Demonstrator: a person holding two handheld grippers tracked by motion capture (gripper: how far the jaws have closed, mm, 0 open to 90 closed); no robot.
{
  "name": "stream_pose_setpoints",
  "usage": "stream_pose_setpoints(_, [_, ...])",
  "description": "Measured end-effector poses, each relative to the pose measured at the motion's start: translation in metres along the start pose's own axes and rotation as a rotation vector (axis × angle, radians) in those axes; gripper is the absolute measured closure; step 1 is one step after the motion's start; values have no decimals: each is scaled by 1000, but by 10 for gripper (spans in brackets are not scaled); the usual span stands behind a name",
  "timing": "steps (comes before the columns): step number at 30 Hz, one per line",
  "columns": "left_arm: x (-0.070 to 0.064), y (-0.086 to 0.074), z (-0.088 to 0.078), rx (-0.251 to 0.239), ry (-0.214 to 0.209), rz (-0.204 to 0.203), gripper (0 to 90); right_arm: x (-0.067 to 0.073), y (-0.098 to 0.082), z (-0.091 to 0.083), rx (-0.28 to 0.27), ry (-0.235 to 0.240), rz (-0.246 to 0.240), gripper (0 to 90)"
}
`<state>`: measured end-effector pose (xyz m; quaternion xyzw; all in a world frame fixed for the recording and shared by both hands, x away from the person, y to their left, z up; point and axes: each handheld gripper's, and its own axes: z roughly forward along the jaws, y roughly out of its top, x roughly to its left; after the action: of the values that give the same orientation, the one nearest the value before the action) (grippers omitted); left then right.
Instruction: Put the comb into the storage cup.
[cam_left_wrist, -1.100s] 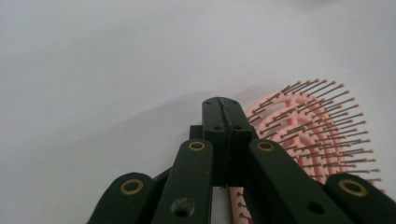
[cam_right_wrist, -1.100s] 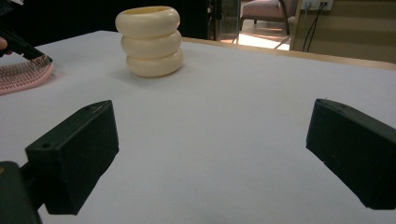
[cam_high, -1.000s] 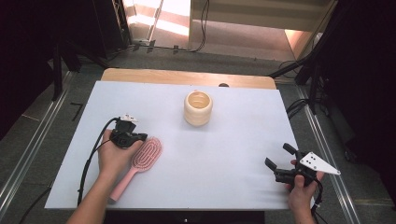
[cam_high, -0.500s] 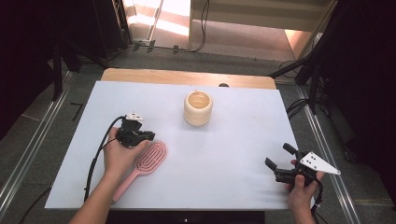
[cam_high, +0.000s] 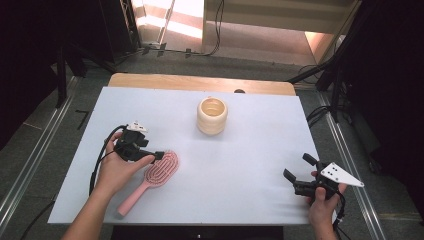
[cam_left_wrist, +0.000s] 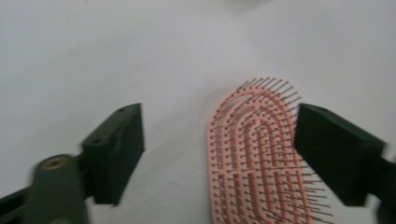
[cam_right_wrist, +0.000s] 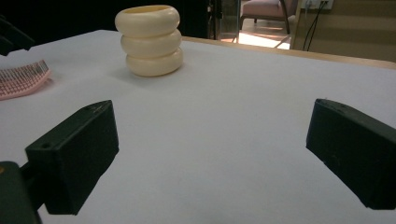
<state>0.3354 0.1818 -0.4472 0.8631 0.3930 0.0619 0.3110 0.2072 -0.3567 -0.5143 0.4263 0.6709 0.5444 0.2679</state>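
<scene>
A pink hairbrush (cam_high: 161, 169) lies bristles up on the white table (cam_high: 250, 160), its handle pointing toward the near left corner. My left gripper (cam_high: 156, 153) hovers just above the brush head. Its jaws have just been opening and now stand wide. In the left gripper view the brush head (cam_left_wrist: 254, 158) lies below and between the jaws of my left gripper (cam_left_wrist: 219, 137), untouched by either pad. My right gripper (cam_high: 298, 168) rests low at the near right, open with nothing in it (cam_right_wrist: 210, 140).
A cream ribbed pot (cam_high: 212, 116) stands upright at the middle back of the table, also ahead of the right gripper (cam_right_wrist: 150, 39). A wooden strip (cam_high: 200, 82) edges the far side. Black cables trail from the left hand.
The left gripper's jaws went from shut to wide open and the hand rose slightly off the brush. The brush stays lying on the table. The right hand has not moved.
</scene>
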Motion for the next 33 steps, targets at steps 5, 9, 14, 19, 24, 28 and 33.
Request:
stream_pose_setpoints(5, [-8, -1, -6, 30, 9, 18, 1, 0, 0, 0, 0, 0, 0, 9])
stream_pose_setpoints(9, [-12, -4, -10, 54, 7, 31, 2, 0, 0, 0, 0, 1, 1, 9])
stream_pose_setpoints(14, [-15, -10, -15, 91, 12, 25, 31, 0, 0, 0, 0, 0, 2, 9])
stream_pose_setpoints(19, [-17, -18, -20, 104, 31, 18, 60, 0, 0, 0, 0, 1, -1, 9])
stream_pose_setpoints(24, [-19, -27, -23, 122, 43, 16, 80, 0, 0, 0, 0, 0, -2, 9])
stream_pose_setpoints(28, [-21, -36, -26, 130, 46, 12, 143, 0, 0, 0, 1, 0, -1, 9])
stream_pose_setpoints(33, [-23, -45, -30, 134, 40, -5, 173, 0, 0, 1, 0, -1, -2, 9])
